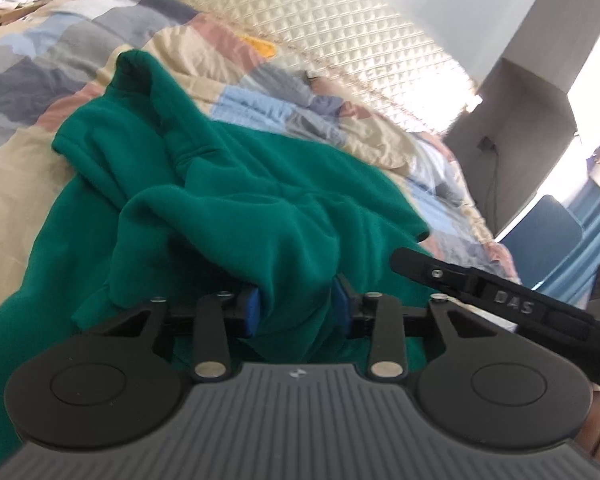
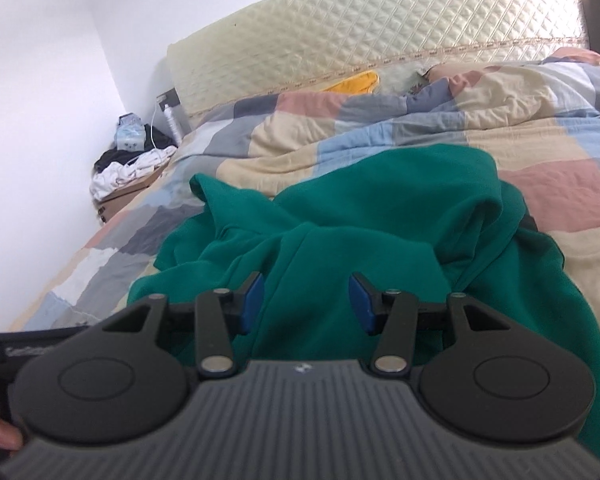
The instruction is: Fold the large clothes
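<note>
A large green garment (image 1: 228, 208) lies crumpled on a patchwork quilt (image 1: 40, 80). My left gripper (image 1: 297, 306) is shut on a bunched fold of it at its near edge, and the cloth fills the gap between the blue pads (image 1: 251, 309). In the right wrist view the same green garment (image 2: 380, 208) spreads ahead. My right gripper (image 2: 307, 302) is shut on a raised ridge of fabric that runs up between its blue pads (image 2: 254, 300). One sleeve or hem (image 2: 204, 188) trails off to the far left.
A quilted cream headboard (image 2: 340, 32) stands behind the quilt (image 2: 500, 92), with a yellow item (image 2: 356, 82) at its foot. A bedside stand with heaped clothes (image 2: 128, 168) sits at the left wall. The other gripper's black body (image 1: 500, 300) crosses the left wrist view's lower right.
</note>
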`<state>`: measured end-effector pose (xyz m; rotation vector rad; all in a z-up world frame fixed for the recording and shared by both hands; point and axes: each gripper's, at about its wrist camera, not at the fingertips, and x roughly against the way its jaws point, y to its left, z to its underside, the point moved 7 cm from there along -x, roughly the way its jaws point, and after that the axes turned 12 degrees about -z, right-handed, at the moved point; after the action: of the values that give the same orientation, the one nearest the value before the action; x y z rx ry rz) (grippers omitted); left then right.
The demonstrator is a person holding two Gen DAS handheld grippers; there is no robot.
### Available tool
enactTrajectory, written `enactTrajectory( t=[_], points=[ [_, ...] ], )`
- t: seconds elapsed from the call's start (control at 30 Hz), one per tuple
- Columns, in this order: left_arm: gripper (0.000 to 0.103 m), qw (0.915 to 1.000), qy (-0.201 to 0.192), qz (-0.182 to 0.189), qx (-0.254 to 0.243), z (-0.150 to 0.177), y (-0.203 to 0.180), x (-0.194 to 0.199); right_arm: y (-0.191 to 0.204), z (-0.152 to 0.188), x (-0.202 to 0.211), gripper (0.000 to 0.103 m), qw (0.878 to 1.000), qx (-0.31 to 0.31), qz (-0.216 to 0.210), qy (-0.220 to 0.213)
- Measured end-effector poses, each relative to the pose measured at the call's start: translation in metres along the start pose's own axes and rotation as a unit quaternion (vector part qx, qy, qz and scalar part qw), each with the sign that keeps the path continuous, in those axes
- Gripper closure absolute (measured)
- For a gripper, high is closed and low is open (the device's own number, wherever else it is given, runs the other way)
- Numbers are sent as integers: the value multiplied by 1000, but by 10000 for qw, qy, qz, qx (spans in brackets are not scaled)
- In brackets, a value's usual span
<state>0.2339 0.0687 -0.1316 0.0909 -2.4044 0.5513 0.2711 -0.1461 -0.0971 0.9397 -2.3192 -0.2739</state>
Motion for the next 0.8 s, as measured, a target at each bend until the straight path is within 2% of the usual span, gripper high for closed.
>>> enactTrajectory(
  t=[0.1,0.17,0.2,0.4,0.5,0.63,0.7,0.8],
  points=[
    [79,9996,90,-260,29,4,7,-16,-3,5,-2,53,9999,-18,111,96],
    [93,9993,150,-313,144,7,11,-25,-5,5,-3,54,9999,-71,104,93],
    [94,9994,157,-254,186,7,10,-26,-6,4,-2,54,9999,-100,86,72],
    [96,9955,265,839,343,9,-16,-5,-11,1,0,52,9998,-173,98,-57],
    [96,9878,715,1328,379,12,-24,-4,-12,-3,1,52,9986,-393,-275,-243],
    [96,9878,1059,1099,323,25,-20,-11,-14,-2,-7,52,9973,-520,-492,-180],
    [96,9880,1154,974,326,29,-17,-14,-17,6,-15,52,9978,-524,-411,6],
    [95,9925,1030,656,-65,27,-18,-12,-27,20,-31,53,9978,-545,-168,325]
  ],
)
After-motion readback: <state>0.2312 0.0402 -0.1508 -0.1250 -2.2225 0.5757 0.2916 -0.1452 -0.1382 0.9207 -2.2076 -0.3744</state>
